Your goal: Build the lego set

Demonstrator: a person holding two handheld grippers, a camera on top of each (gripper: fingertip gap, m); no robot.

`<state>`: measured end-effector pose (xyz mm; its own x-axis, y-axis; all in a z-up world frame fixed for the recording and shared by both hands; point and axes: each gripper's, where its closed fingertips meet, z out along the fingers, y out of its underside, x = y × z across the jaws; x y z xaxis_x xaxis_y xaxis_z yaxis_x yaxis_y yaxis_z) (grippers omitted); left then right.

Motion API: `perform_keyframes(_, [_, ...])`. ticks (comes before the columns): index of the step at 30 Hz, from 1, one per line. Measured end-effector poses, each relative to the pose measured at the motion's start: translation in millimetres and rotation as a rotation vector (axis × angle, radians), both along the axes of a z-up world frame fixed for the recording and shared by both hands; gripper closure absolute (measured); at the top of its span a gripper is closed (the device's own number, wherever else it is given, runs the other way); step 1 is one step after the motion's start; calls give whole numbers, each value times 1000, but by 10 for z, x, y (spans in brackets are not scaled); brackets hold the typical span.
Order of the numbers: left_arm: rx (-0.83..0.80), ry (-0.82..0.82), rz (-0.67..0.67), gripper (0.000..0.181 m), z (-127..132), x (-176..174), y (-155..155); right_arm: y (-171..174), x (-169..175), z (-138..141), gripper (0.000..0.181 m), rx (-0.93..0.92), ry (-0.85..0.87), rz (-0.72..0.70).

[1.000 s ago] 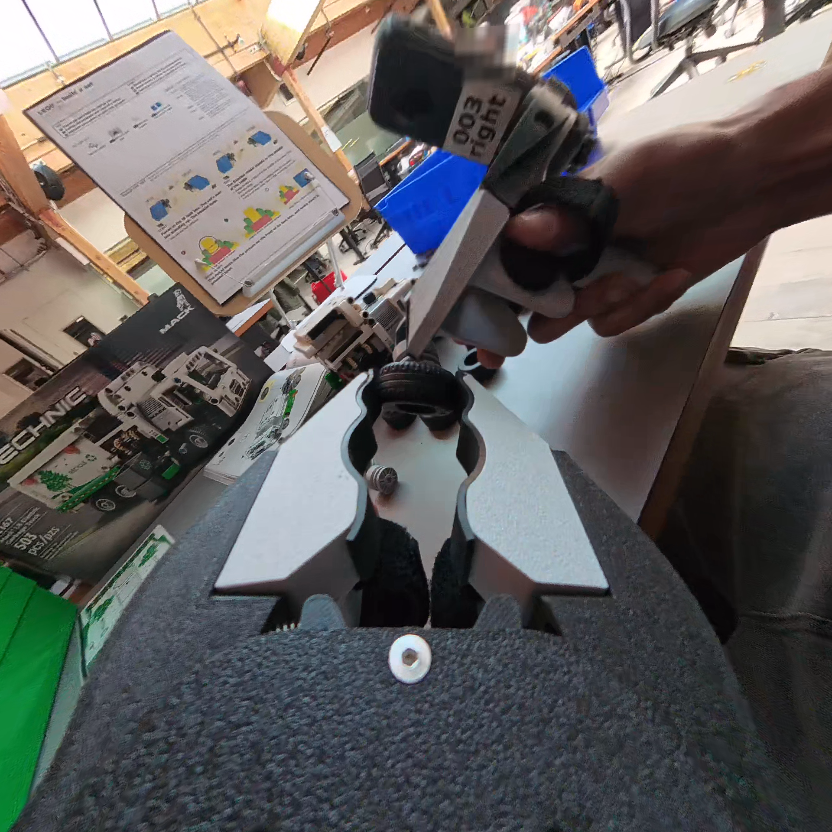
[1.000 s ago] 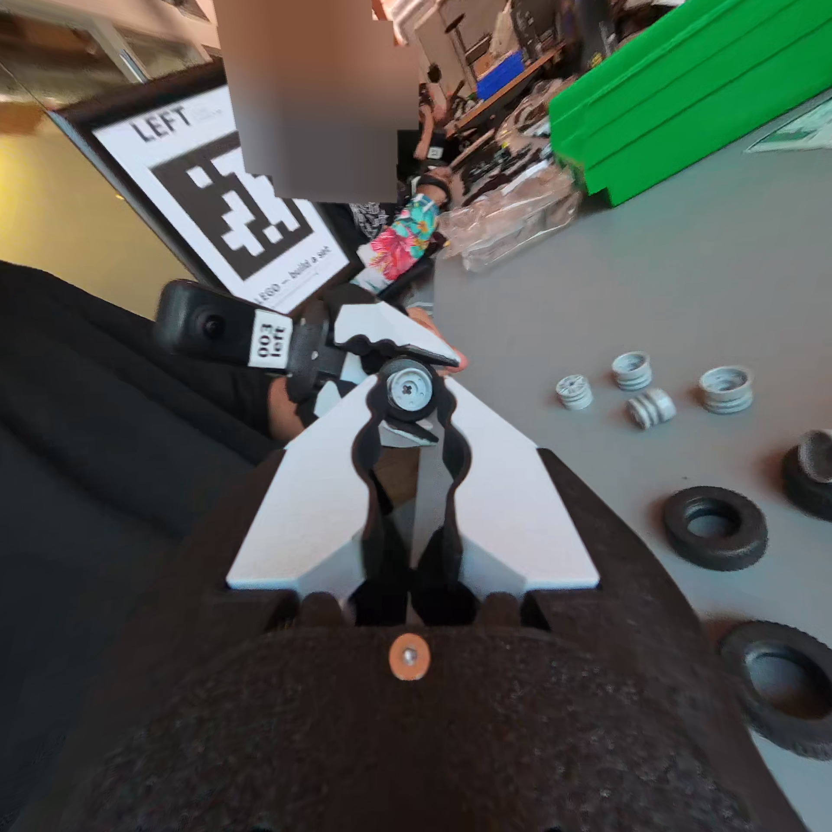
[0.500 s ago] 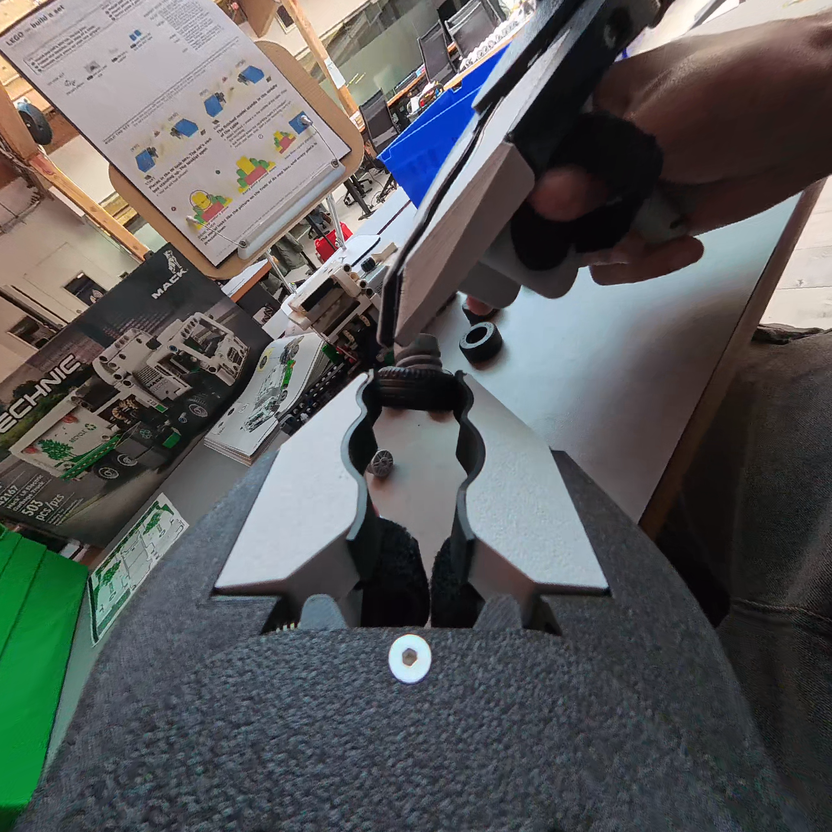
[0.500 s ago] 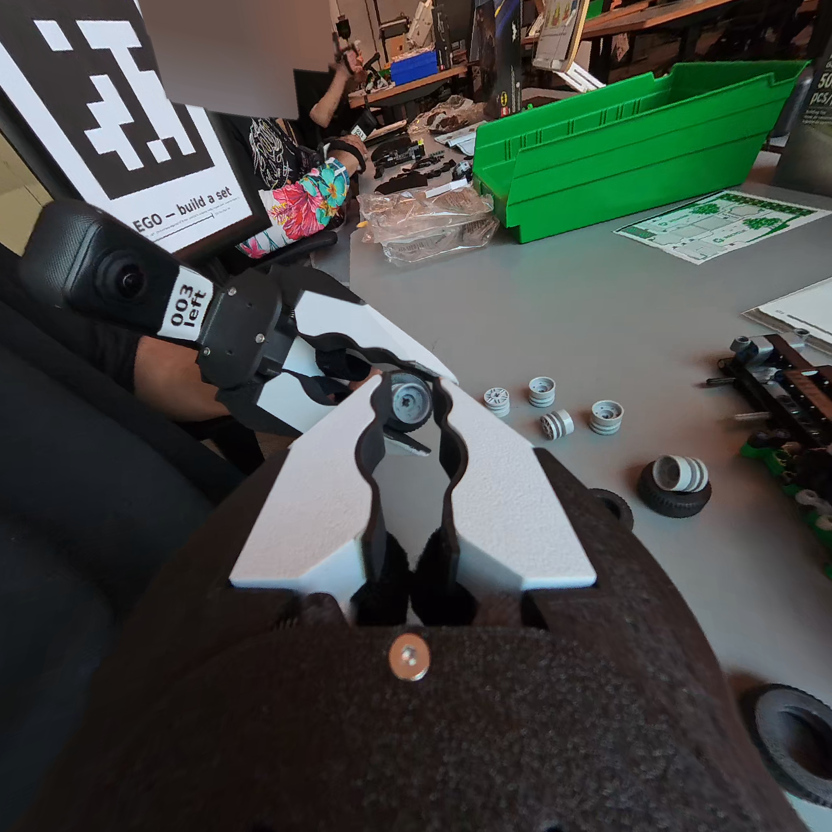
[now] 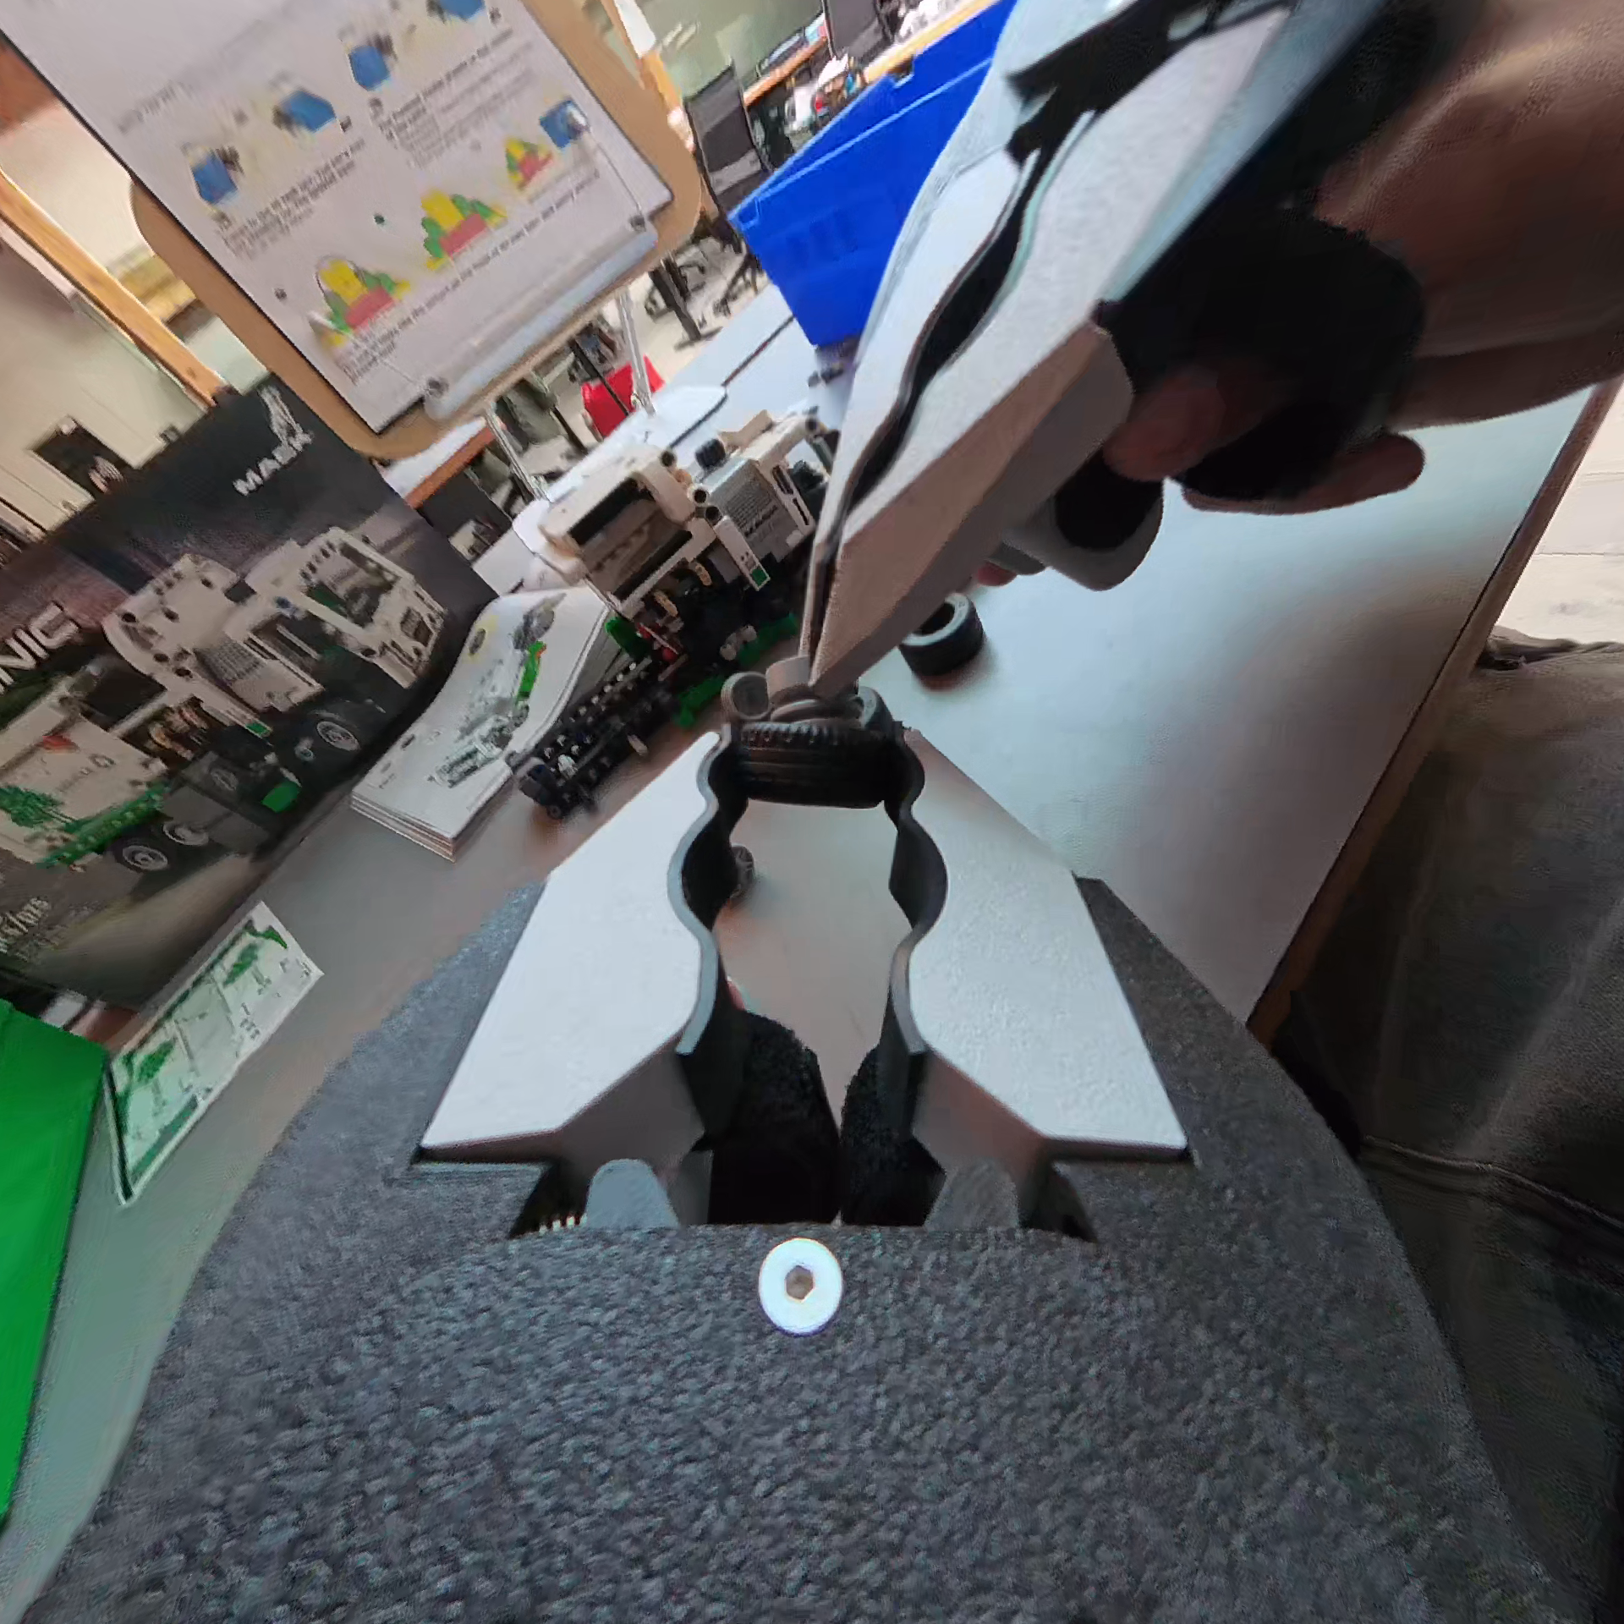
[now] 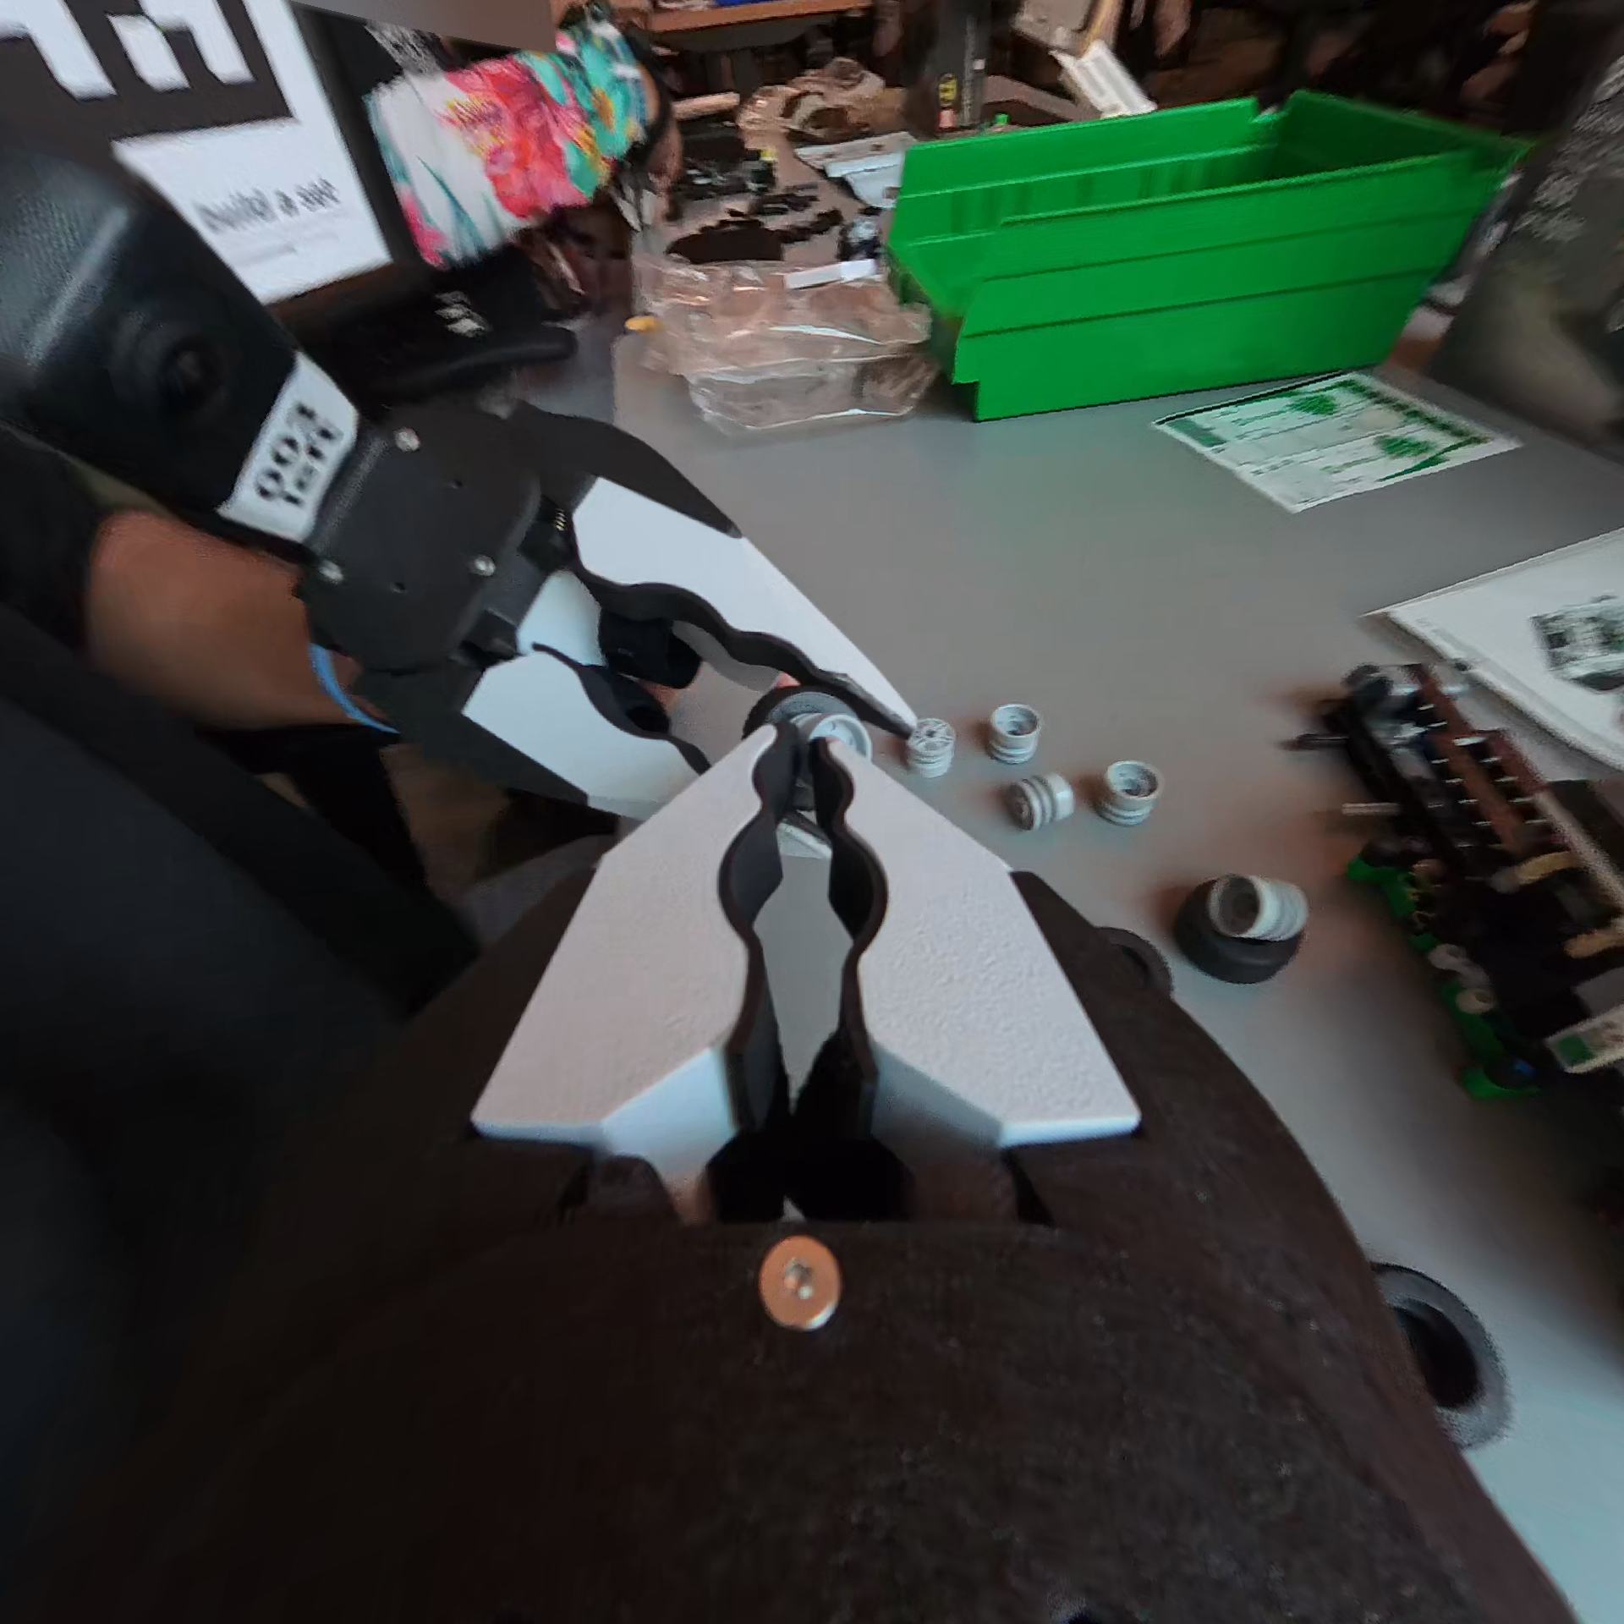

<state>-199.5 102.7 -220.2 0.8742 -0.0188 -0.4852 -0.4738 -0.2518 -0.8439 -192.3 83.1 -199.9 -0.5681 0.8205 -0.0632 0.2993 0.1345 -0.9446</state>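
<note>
The left gripper [image 5: 813,773] pinches a black rubber tyre [image 5: 813,766] across its tread, hole facing up, so the opening is offered to the other tool. Down from above comes the right gripper [image 5: 795,681], its jaws nearly pressed together on a grey wheel rim [image 6: 822,734], tip angled into the tyre. That looks like a press fit: one side braces, the other pushes. Both tools meet above the near edge of the desk [image 5: 1186,747], right in front of the person's lap, where nothing crowds them.

Spare parts wait further in: four loose grey rims [image 6: 1015,731] in a cluster, and a finished wheel [image 6: 1239,923] lying beside them. A bare tyre [image 6: 1441,1371] sits close to the right gripper's body, so a careless swing back could knock it. The half-built truck chassis [image 6: 1494,835] stretches towards the far right, with the instruction booklet [image 5: 492,703] and green bin [image 6: 1186,255] beyond. Open grey desk lies between the rims and the bin, plenty of room to set the wheel down.
</note>
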Motion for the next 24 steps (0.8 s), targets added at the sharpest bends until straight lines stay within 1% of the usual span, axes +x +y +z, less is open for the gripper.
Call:
perform_keyframes(1, [-20, -33, 9, 151, -19, -15, 2, 7, -23, -10, 179, 57, 29, -38])
perform_keyframes(5, [-33, -73, 33, 152, -26, -36, -3, 17, -57, -8, 179, 150, 97, -107])
perform_keyframes(6, [-40, -69, 41, 152, -37, -43, -1, 15, -60, -16, 179, 150, 109, -118])
perform_keyframes(8, [-51, -61, 49, 152, -56, -47, -1, 19, -58, -39, 179, 85, 75, -116])
perform_keyframes(10, [-67, -66, 72, 152, -80, -72, 1, 21, -81, -62, 179, 52, 81, -144])
perform_keyframes(13, [-64, -91, 72, 152, -70, -84, 1, 19, -101, -40, 179, 43, 124, -192])
perform_keyframes(15, [-65, -105, 78, 152, -67, -96, 3, 21, -120, -40, 179, 91, 162, -227])
perform_keyframes(20, [-74, -108, 83, 152, -79, -100, 7, 24, -130, -56, 179, 85, 158, -253])
perform_keyframes(22, [-71, -111, 83, 152, -75, -101, 7, 18, -129, -53, 179, 13, 123, -230])
perform_keyframes(24, [-70, -114, 79, 152, -73, -98, 6, 14, -126, -54, 179, -97, 76, -205])
